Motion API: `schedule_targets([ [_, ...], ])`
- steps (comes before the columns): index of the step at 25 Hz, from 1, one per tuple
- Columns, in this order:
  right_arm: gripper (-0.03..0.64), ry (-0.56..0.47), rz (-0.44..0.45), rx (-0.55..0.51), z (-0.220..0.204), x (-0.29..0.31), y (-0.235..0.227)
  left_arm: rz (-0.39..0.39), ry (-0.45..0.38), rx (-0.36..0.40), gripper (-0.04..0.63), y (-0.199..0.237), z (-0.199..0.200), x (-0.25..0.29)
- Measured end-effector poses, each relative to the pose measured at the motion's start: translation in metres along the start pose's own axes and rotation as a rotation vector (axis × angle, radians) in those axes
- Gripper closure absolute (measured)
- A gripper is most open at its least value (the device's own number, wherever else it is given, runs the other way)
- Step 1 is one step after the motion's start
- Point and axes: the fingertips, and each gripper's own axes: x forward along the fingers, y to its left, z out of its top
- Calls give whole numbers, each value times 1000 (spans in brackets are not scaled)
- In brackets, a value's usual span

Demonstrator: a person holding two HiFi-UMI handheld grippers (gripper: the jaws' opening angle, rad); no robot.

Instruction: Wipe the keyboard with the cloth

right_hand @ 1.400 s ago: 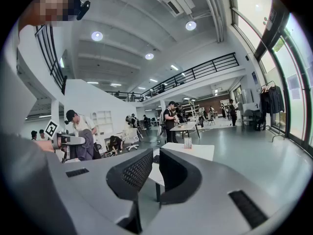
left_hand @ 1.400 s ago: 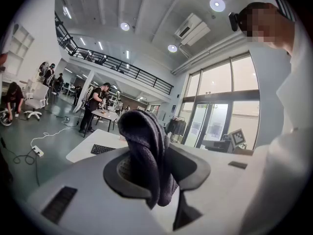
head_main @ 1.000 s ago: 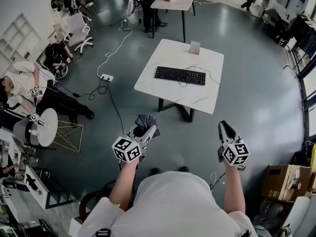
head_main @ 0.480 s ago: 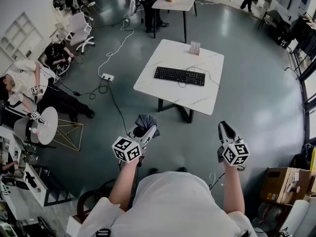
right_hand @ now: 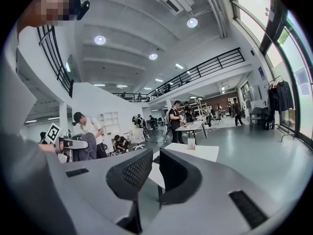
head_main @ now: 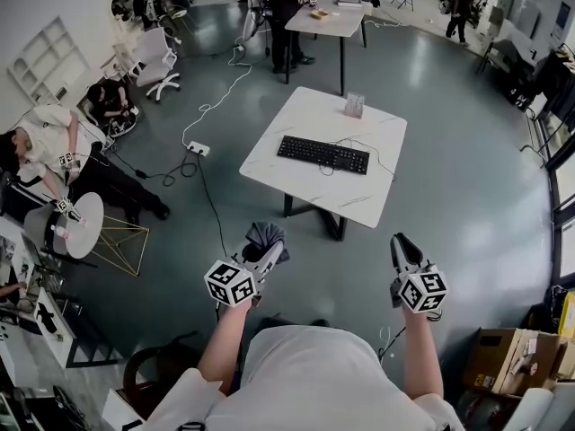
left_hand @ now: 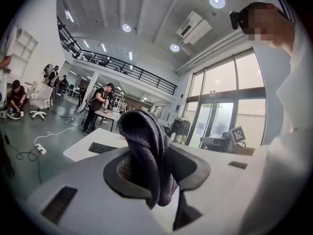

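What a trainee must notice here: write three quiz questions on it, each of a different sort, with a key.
1. Multiple choice: where does the keyboard lie?
A. on the white table
B. on the floor
C. on a chair
2. True or false: the right gripper holds the cloth.
3. Fill in: the left gripper has its jaws closed on the ____.
Key: 1 A; 2 false, nothing is between its jaws; 3 cloth.
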Motion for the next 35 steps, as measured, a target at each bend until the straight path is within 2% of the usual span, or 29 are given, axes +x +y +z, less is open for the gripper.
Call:
schedule_targets([
  [7, 560, 13, 31, -23, 2, 3, -13, 20, -4, 8, 469, -7, -5, 14],
  [17, 560, 42, 49, -27, -2, 14, -13, 10, 0, 9, 469, -5, 1, 25],
  [35, 560, 71, -32, 15, 0, 100, -25, -30, 49, 6, 469, 78, 23, 73],
])
